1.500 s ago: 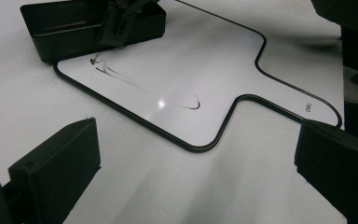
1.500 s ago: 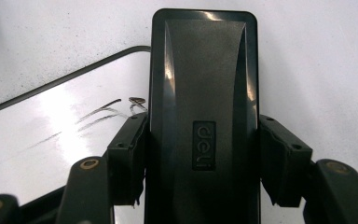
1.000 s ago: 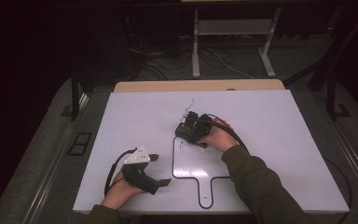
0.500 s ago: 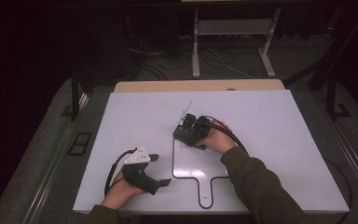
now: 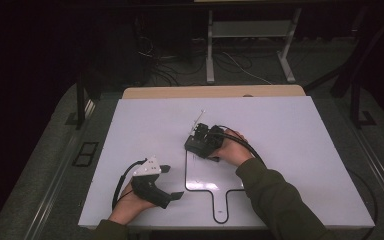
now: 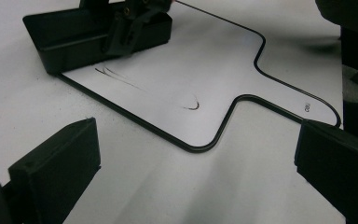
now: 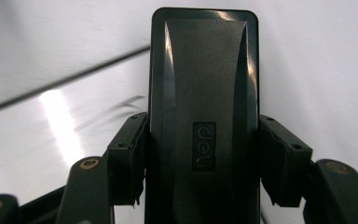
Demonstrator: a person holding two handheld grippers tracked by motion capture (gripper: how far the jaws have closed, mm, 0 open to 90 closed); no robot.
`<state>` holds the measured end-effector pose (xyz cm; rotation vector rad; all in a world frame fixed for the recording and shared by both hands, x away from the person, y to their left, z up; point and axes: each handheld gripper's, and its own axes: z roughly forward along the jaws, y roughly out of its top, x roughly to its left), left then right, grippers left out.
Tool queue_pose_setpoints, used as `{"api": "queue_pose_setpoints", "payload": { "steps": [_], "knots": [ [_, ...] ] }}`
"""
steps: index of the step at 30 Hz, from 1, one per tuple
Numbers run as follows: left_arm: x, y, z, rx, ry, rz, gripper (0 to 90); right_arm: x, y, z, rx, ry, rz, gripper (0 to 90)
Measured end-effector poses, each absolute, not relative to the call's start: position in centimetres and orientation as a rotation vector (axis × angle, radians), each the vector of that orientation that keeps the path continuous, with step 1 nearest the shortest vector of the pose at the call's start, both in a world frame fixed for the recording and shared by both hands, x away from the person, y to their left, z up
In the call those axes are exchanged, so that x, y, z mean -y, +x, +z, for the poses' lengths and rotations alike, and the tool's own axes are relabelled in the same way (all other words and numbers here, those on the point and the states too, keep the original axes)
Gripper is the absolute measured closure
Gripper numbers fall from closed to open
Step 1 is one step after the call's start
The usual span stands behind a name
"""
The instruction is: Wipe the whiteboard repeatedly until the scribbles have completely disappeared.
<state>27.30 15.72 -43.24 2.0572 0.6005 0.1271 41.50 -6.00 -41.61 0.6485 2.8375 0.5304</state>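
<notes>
High view: right gripper [image 5: 198, 141] is sitting on the whiteboard's [image 5: 215, 175] top-left corner, eraser mostly hidden. Left gripper view: left gripper [image 6: 191, 172] is gaping open, holding nothing, jaws cut off. Right gripper view: it's clamping the black eraser [image 7: 204, 112], marks blurry.

**One brand word on show: "deli"**

The right gripper view gives us the clear read: the lowercase word "deli" sits in a small raised rectangle on the back of the glossy black plastic rectangular eraser block [image 7: 204, 116], with the letters running lengthwise along it. In the left gripper view, a tiny dark mark sits on the handle of the white, black-rimmed paddle-shaped board [image 6: 306, 108], but it is too small to read.
</notes>
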Motion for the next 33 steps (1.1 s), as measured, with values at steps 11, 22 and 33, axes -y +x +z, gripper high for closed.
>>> {"api": "queue_pose_setpoints", "payload": {
  "steps": [11,22,33],
  "knots": [
    [-15.7,27.3,-43.3,-0.602,2.06,0.125,0.0,5.4,40.9,-41.6,-2.865,0.615,0.535,38.5],
    [-15.7,27.4,-43.3,-0.604,2.059,0.12,0.0,5.4,41.9,-41.6,-2.828,0.652,0.508,38.5],
    [-15.7,27.3,-43.3,-0.602,2.056,0.125,0.0,4.5,40.7,-41.5,-2.862,0.581,0.505,38.5]
  ]
}}
